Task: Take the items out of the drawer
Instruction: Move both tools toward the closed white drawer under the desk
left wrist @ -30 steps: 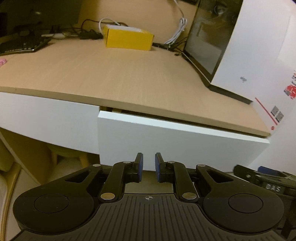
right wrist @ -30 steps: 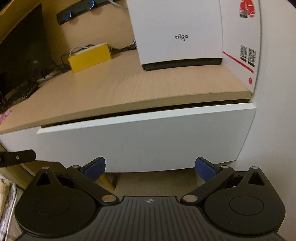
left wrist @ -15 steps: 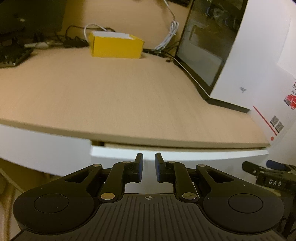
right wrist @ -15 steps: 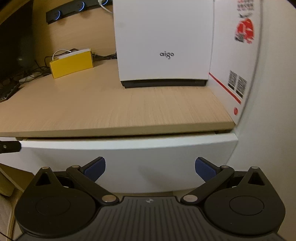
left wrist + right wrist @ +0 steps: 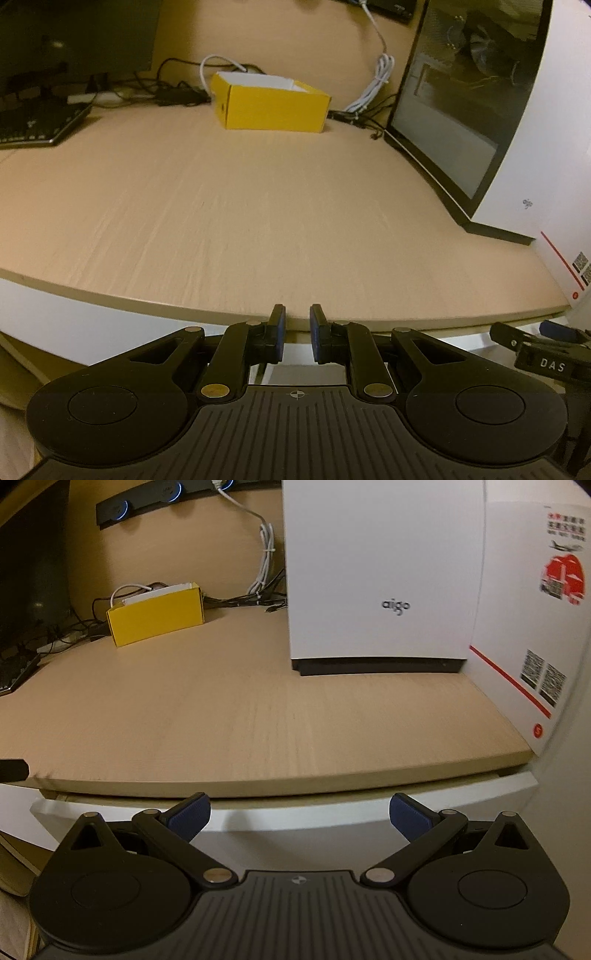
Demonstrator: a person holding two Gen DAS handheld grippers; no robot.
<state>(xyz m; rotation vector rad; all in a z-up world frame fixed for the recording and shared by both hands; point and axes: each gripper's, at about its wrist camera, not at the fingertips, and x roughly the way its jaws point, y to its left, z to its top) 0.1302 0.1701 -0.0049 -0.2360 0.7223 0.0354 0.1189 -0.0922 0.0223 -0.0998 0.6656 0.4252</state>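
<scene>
Drawer (image 5: 332, 814), white front, sits right under the near edge of the wooden desk (image 5: 240, 716), right end of it, pulled out only a crack. Inside not visible from either view, so items to take can't be told.

Desk top carries a white computer case (image 5: 380, 572) far right, with a white printed carton (image 5: 528, 620) beside it at the right edge. Dark monitor (image 5: 74, 33) far left, keyboard (image 5: 33, 122) near it. Yellow box (image 5: 269, 107) open on top, at the far middle, cables (image 5: 264, 557) running behind it.

Right gripper (image 5: 300, 812) is low in front of the drawer front, fingers spread wide, nothing between them, blue pads clear of the panel. Left gripper (image 5: 296, 334) is at the desk's near edge, further left along the drawer; jaws stand close together with a small gap, nothing in it, not gripping anything. Tip of the right gripper shows at the right of the left wrist view.

Step, as I judge it: still the opening phase, approach to the drawer front; no item out yet, task barely begun.

Next move probably needs one gripper to hook or pinch the top lip of the drawer front and pull it toward the near side. The gap under the desk is thin, so fingers must go in without jamming on the desk edge. Other gripper then free to reach in.
</scene>
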